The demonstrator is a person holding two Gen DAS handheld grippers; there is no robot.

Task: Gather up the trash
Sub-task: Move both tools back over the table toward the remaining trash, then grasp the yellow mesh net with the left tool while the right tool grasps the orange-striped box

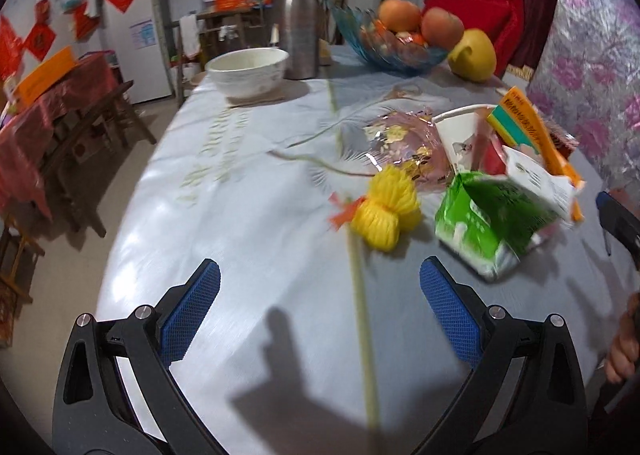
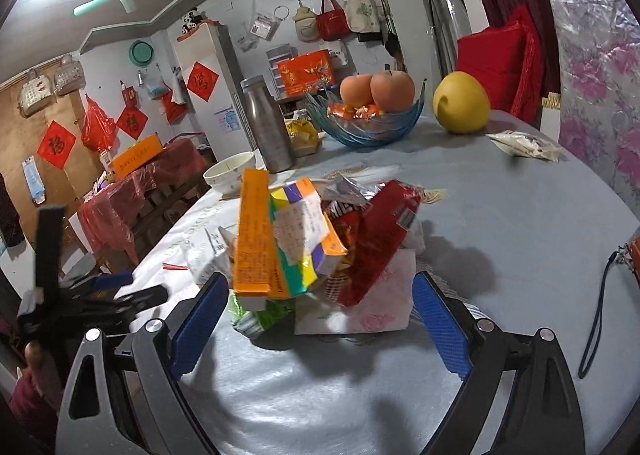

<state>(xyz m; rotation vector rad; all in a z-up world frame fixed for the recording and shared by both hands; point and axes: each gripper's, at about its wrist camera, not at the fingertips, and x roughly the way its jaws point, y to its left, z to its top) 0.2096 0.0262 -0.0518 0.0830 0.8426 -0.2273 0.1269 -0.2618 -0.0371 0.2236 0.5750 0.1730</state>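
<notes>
- Trash sits heaped in one pile on the pale blue tablecloth [image 2: 500, 215]: a long orange cardboard carton [image 2: 252, 231], a multicoloured striped box [image 2: 304, 239], a crumpled red foil snack bag [image 2: 380, 239], a green-and-white plastic pouch [image 1: 488, 223] and a pink-printed paper napkin [image 2: 380, 307], all leaning on one another.
- Right gripper [image 2: 320, 303] faces the heap at its 12 o'clock with blue-padded fingers spread wide on either side, holding nothing; that spread looks sized to take several pieces at once.
- Left gripper [image 1: 320, 299] is likewise agape and empty, with the pile up at its 2 o'clock, seemingly placed to fence in strays.
- Yellow yarn pom-pom with orange ribbon [image 1: 386, 207] lies just beside the pouch, at 12 o'clock from the left gripper, and a clear pinkish cellophane wrapper [image 1: 404, 143] and a white paper cup [image 1: 460, 135] lie beyond it.
- Farther back, at 11 to 1 o'clock, stand a white ceramic bowl [image 1: 248, 69], a steel flask [image 1: 300, 27], a blue glass fruit bowl [image 1: 392, 51] and a yellow pomelo [image 1: 472, 55], probably not rubbish, so well apart from the heap.
</notes>
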